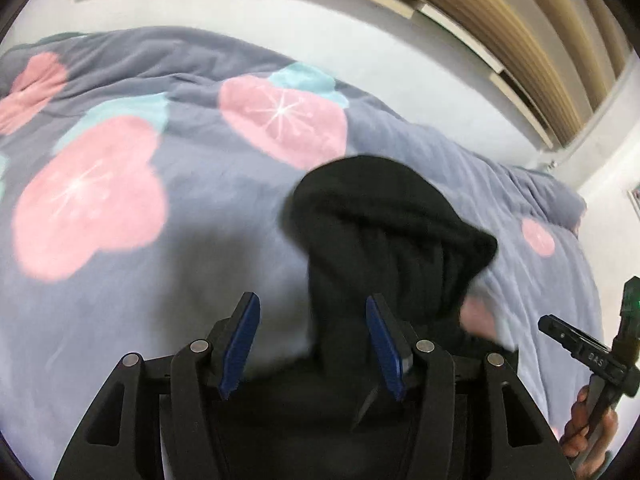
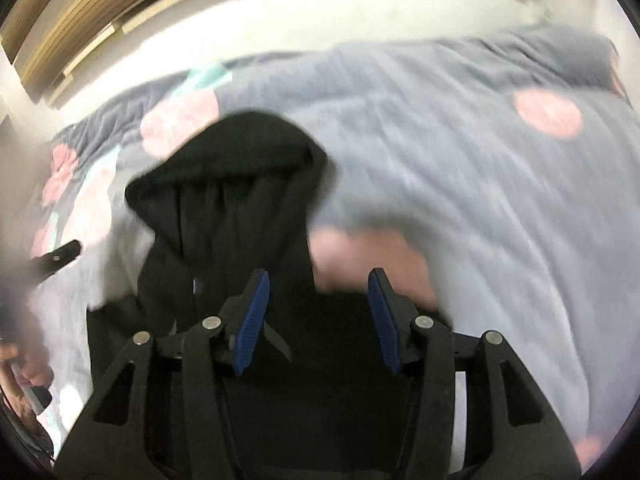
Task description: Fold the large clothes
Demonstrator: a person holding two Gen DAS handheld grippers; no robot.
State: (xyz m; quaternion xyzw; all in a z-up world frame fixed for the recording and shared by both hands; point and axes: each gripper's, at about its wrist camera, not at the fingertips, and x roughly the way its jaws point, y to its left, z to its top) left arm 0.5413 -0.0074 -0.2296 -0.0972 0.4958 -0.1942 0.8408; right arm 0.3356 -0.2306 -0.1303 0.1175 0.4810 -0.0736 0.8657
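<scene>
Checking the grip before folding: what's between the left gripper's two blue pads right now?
Left wrist view: the left gripper stands open; only blanket and the black hoodie's edge show between, unpinched.

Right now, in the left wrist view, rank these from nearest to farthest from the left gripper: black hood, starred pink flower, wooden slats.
1. black hood, just ahead of the left gripper, toward its right finger.
2. starred pink flower, beyond the hood on the bedspread.
3. wooden slats, upper right, past the bed.
</scene>
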